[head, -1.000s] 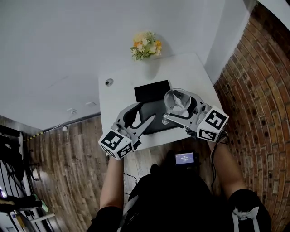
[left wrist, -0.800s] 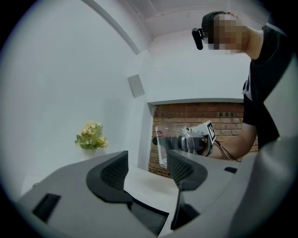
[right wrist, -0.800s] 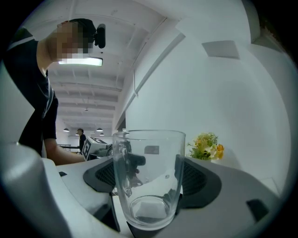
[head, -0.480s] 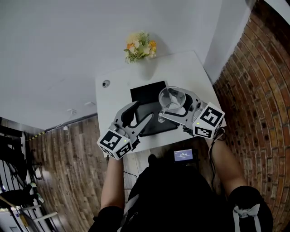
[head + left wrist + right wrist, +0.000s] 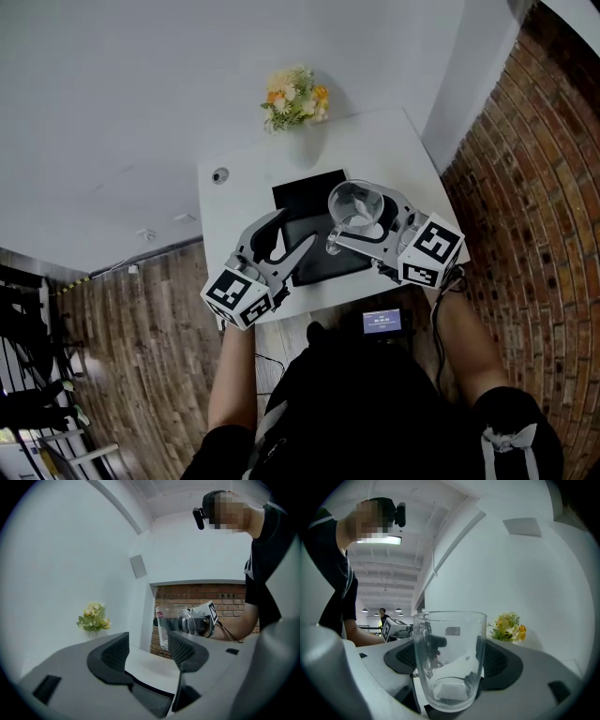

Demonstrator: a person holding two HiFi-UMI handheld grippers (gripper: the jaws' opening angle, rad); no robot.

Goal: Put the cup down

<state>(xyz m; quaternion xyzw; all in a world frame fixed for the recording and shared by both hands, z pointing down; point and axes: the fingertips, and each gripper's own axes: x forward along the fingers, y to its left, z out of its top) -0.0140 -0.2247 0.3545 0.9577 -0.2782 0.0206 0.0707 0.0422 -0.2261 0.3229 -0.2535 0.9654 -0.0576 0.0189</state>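
Note:
A clear glass cup (image 5: 355, 201) stands upright between the jaws of my right gripper (image 5: 355, 221), which is shut on its sides over the black mat (image 5: 319, 262). In the right gripper view the cup (image 5: 450, 660) fills the gap between the two dark pads, and it looks empty. My left gripper (image 5: 292, 236) stands open to the left of the cup, over the mat's left edge, with nothing between its fingers. In the left gripper view the cup (image 5: 166, 627) shows beyond the open jaws. I cannot tell whether the cup's base touches the mat.
The small white table (image 5: 236, 208) bears a black square (image 5: 312, 189) behind the mat, a bunch of flowers (image 5: 296, 97) at its far edge and a small round fitting (image 5: 219, 175) at the far left. A brick wall (image 5: 525, 187) runs along the right. A small screen (image 5: 382, 322) sits below the table's near edge.
The right gripper with the cup has shifted a little left and farther across the table since a second ago. Over the last half second both grippers have barely moved.

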